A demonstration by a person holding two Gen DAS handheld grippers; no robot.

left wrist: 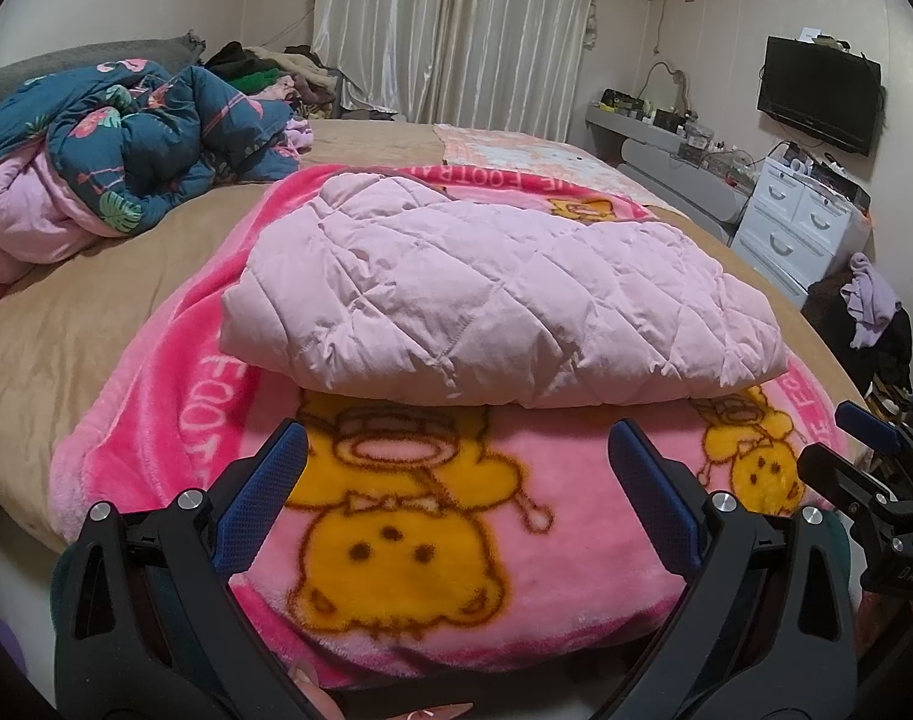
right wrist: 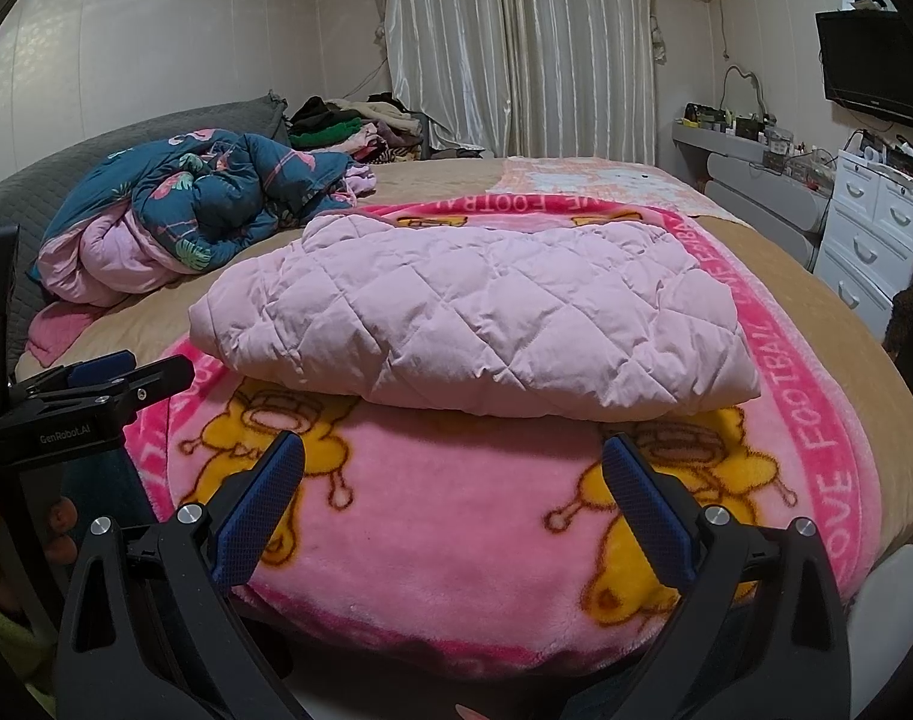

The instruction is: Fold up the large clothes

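Your left gripper (left wrist: 456, 456) hangs with its blue-padded fingers spread wide and nothing between them, just short of the near edge of the folded pink quilted garment (left wrist: 492, 300). Your right gripper (right wrist: 453, 468) is the same: jaws wide, empty, low over the pink cartoon blanket (right wrist: 456, 540). From the left wrist view the right gripper shows at the far right edge; from the right wrist view the left gripper sits at the far left edge, side-on, so its opening cannot be read there.

The garment lies folded into a thick, roughly rectangular bundle in the middle of the blanket, its rounded fold edge toward you. The blanket is spread on the tan bed cover (left wrist: 96, 312).

Farther out, a crumpled teal floral duvet (left wrist: 138, 138) with pink lining is heaped on the left of the bed, and a pile of mixed clothes (right wrist: 360, 126) sits behind it near the curtains (right wrist: 516, 48). On the right, a white drawer unit (left wrist: 798, 222) stands with its drawers closed, small clutter on top. A grey shelf (right wrist: 726, 144) carries small items too blurred to name, below a wall television (left wrist: 816, 93).
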